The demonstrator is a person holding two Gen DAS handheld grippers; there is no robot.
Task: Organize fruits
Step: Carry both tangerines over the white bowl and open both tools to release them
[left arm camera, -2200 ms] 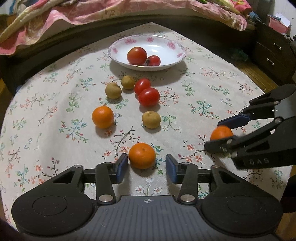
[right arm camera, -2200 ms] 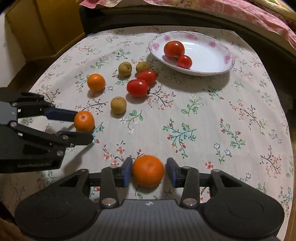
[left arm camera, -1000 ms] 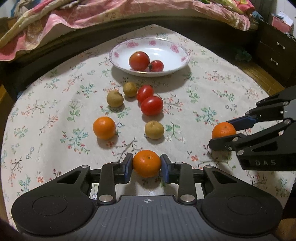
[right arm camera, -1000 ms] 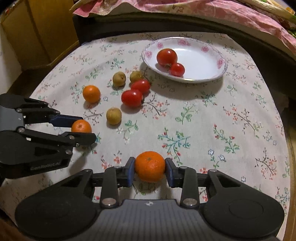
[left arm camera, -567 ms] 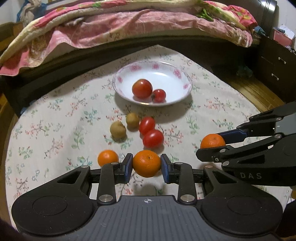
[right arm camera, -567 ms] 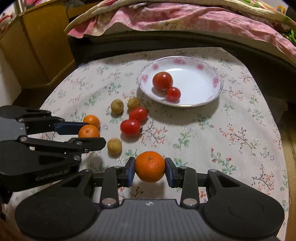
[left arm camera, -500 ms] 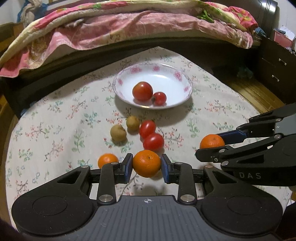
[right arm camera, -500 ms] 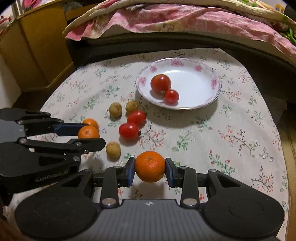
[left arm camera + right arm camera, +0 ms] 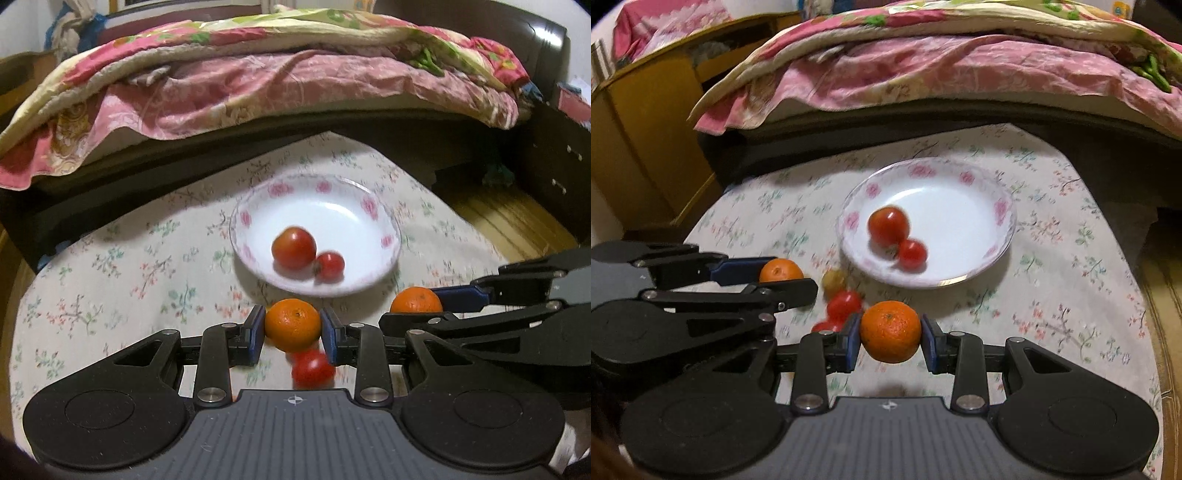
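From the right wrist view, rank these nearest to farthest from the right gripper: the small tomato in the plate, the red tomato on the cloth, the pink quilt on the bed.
From the right gripper:
1. Red tomato on the cloth, just ahead and left of the fingers.
2. Small tomato in the plate, farther ahead, beside the larger one.
3. Pink quilt, on the bed past the table's far edge.

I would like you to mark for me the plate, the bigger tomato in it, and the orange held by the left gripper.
plate (image 9: 373, 206), left wrist view, bare far rim.
bigger tomato (image 9: 293, 248), left wrist view, middle of its skin.
orange (image 9: 292, 325), left wrist view, front face, between the left gripper (image 9: 292, 329) pads.
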